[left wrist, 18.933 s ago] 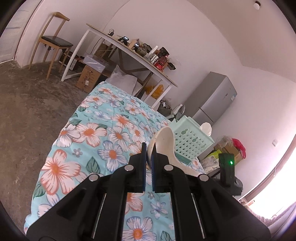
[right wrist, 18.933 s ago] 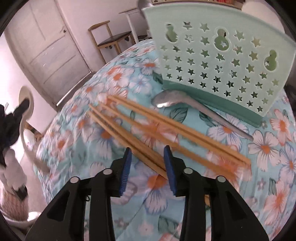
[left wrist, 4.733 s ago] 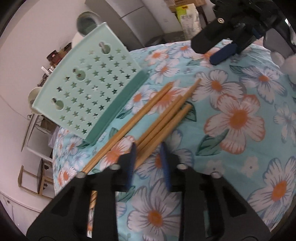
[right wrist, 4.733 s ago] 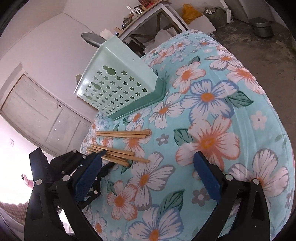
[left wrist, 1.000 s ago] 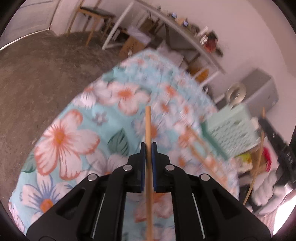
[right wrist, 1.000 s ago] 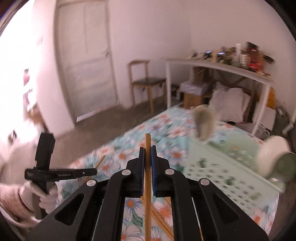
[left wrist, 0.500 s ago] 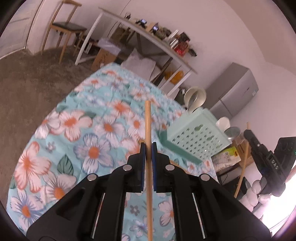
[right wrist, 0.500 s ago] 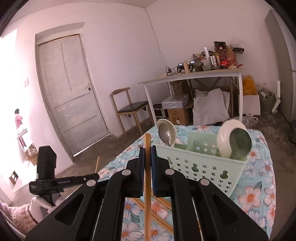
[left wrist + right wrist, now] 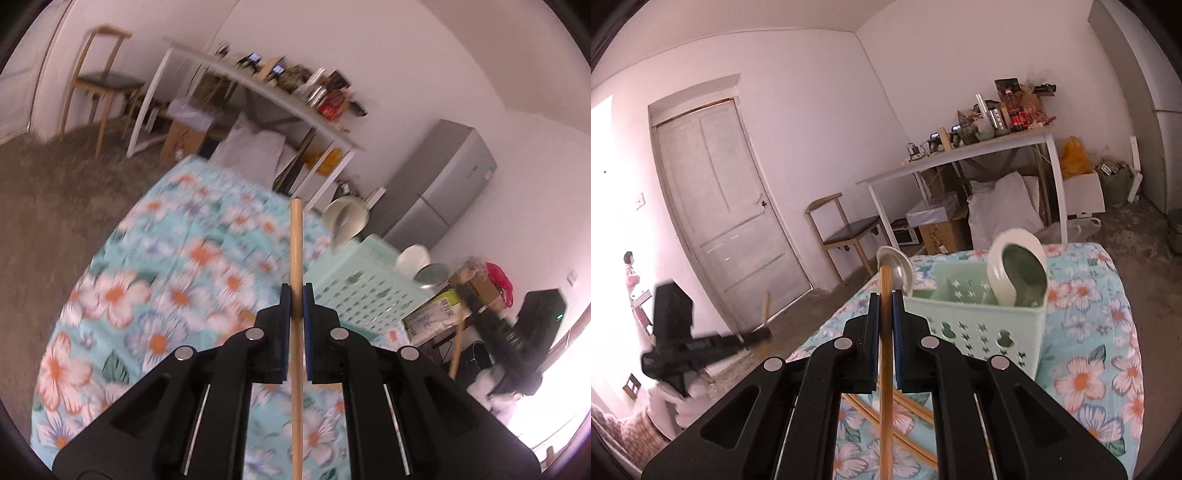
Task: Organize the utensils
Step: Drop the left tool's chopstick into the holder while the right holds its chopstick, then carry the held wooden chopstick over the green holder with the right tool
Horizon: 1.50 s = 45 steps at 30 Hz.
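Left gripper (image 9: pixel 294 306) clamped on a thin wooden chopstick (image 9: pixel 296 243) – right gripper (image 9: pixel 885 306) clamped on another wooden chopstick (image 9: pixel 885 284), near mint-green perforated plastic basket (image 9: pixel 982 325).

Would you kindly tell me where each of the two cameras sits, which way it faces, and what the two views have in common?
Left wrist: sits behind the left claw, looking down over the flowered cloth toward the basket and fridge; the claw, shut on a chopstick, fills the bottom.
Right wrist: sits behind the right claw, facing the basket, door and chair; that claw grips another chopstick, and a gloved hand shows at the left.
Shared: the basket, the cloth, the desk and the chair; each view also shows the other claw.
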Each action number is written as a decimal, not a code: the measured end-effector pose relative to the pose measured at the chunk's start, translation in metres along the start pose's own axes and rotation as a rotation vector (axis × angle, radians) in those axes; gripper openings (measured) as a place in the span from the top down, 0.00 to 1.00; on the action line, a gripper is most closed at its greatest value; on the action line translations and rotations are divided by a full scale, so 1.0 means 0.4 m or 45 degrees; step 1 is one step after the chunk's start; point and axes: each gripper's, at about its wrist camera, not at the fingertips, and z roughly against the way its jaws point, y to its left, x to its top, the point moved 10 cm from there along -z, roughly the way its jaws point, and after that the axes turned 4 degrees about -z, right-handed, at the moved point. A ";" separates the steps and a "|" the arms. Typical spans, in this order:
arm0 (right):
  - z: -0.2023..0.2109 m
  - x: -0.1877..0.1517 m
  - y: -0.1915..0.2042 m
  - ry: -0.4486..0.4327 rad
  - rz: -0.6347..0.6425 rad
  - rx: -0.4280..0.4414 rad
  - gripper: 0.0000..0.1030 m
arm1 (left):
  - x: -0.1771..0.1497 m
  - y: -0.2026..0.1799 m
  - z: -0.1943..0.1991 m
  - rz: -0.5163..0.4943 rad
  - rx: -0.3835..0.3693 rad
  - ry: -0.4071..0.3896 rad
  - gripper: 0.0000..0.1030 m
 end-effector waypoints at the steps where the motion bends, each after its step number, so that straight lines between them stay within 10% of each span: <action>1: 0.004 -0.002 -0.004 -0.006 -0.004 -0.001 0.93 | 0.018 -0.020 0.005 -0.022 -0.013 -0.021 0.95; 19: 0.107 0.046 -0.049 -0.148 -0.074 0.055 0.93 | 0.405 -0.481 -0.062 -0.408 -0.214 -0.527 0.95; 32: 0.111 0.049 -0.102 -0.151 -0.119 0.059 0.93 | 0.355 -0.491 -0.392 -0.445 -0.074 -0.386 0.95; 45: 0.103 0.056 -0.100 -0.134 -0.115 0.023 0.93 | 0.308 -0.430 -0.332 -0.405 -0.070 -0.331 0.65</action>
